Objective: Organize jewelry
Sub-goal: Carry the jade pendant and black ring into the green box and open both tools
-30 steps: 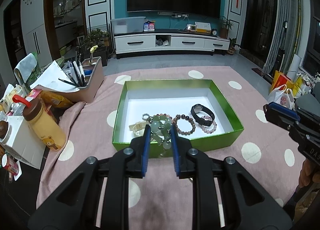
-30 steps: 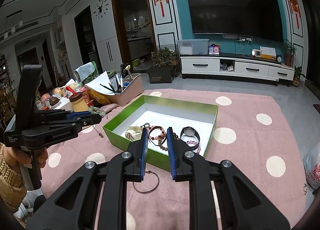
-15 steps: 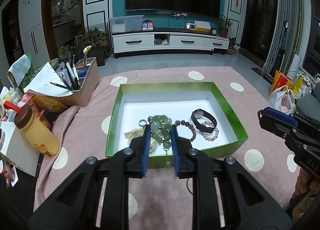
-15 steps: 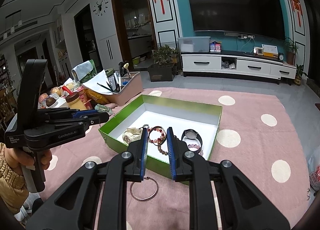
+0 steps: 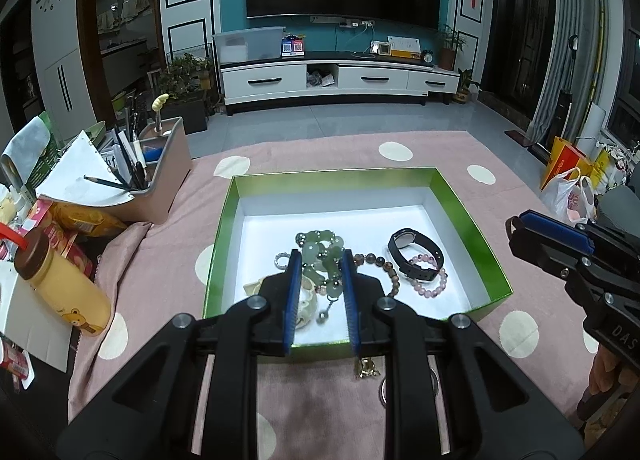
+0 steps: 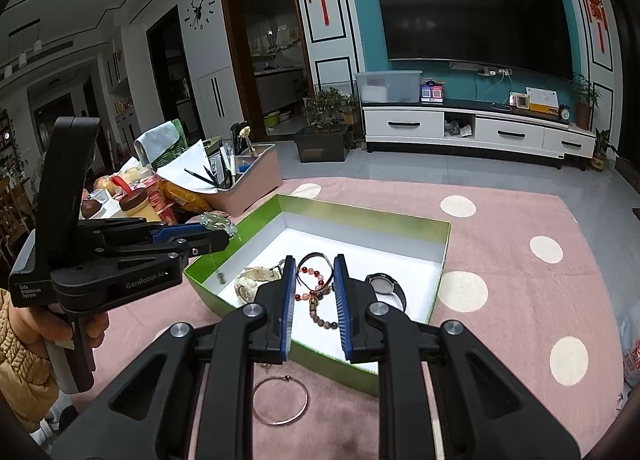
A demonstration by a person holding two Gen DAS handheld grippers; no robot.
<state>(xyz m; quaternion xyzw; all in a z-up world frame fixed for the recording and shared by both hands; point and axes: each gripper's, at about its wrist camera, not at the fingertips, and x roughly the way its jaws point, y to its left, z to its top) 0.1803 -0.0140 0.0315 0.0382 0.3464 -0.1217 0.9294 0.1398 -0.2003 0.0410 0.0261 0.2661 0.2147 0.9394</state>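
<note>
The green bead bracelet (image 5: 322,256) hangs clamped between the pads of the left tool (image 5: 320,292), its small pendant dangling over the near end of the green box (image 5: 460,204); from the right-hand camera the same bracelet (image 6: 218,225) shows at the tool's tip above the box's left corner. On the white floor of the box lie a black watch (image 5: 416,256), a pink bead bracelet (image 5: 430,280), a brown bead string (image 6: 320,312) and a pale cream watch (image 6: 250,282). A thin metal bangle (image 6: 280,400) rests on the pink dotted cloth (image 6: 520,300) just in front of the box. The right tool (image 6: 312,308) hovers over the box's near edge, its blue pads a narrow gap apart with nothing gripped. A tan bottle (image 5: 60,284) and a pen caddy (image 5: 160,164) sit at the left.
</note>
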